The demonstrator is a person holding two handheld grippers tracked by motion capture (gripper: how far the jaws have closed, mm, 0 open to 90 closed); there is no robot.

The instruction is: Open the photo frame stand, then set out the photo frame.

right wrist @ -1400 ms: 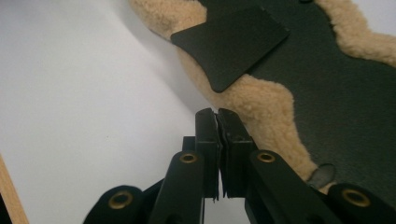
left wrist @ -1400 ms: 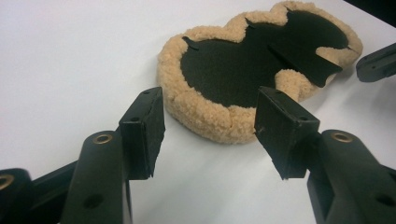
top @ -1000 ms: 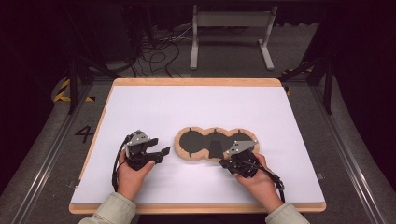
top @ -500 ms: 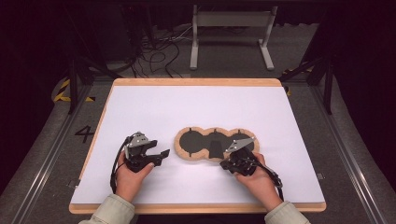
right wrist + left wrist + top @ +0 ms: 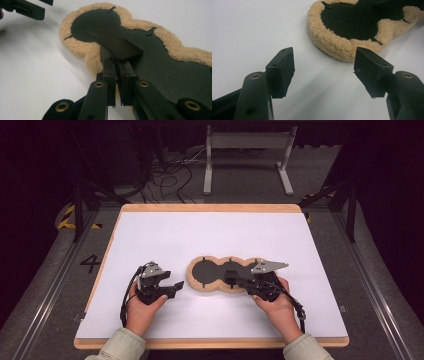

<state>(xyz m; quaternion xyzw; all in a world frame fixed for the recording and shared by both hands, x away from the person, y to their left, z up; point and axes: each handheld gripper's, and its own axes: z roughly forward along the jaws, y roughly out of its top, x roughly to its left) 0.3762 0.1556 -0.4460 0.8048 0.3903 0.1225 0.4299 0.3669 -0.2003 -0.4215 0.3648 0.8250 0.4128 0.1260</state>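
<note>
fleece pad [image 5: 225, 275], no legible writing

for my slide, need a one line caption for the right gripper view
Right gripper shut on a black flap of the tan fleece-edged, three-lobed black pad lying on the white table.

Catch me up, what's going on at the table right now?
A person works two hand-held grippers over a fleece-edged black pad on the white table. The right gripper is shut on a black flap of the pad, lifting it slightly. The left gripper sits open just beside the pad's rounded end, touching nothing.
</note>
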